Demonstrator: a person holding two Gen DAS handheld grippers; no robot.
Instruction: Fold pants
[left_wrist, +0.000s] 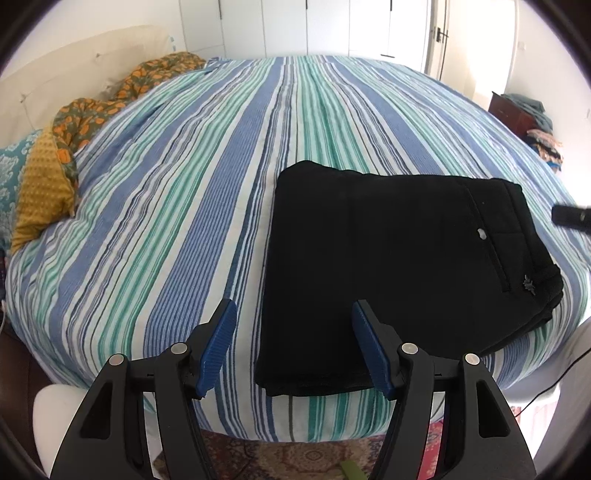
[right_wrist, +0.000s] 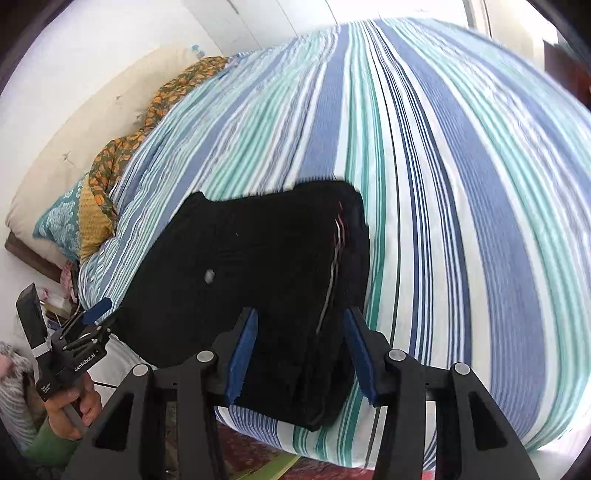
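Note:
Black pants (left_wrist: 399, 266) lie folded into a compact rectangle near the front edge of the striped bed (left_wrist: 184, 206); a back pocket with a pale button faces up. My left gripper (left_wrist: 293, 321) is open and empty, held above the pants' near left corner. The pants also show in the right wrist view (right_wrist: 258, 280). My right gripper (right_wrist: 297, 325) is open and empty, above their near right end. The left gripper shows in the right wrist view (right_wrist: 98, 310), held by a hand at the bed's front left. The right gripper's tip shows in the left wrist view (left_wrist: 572, 218).
The bedspread (right_wrist: 443, 184) has blue, teal and white stripes. Pillows and an orange-patterned quilt (left_wrist: 88, 118) lie at the headboard on the left. A dark wooden stand with piled clothes (left_wrist: 532, 118) is at the far right. A patterned rug (left_wrist: 295, 458) lies below the bed edge.

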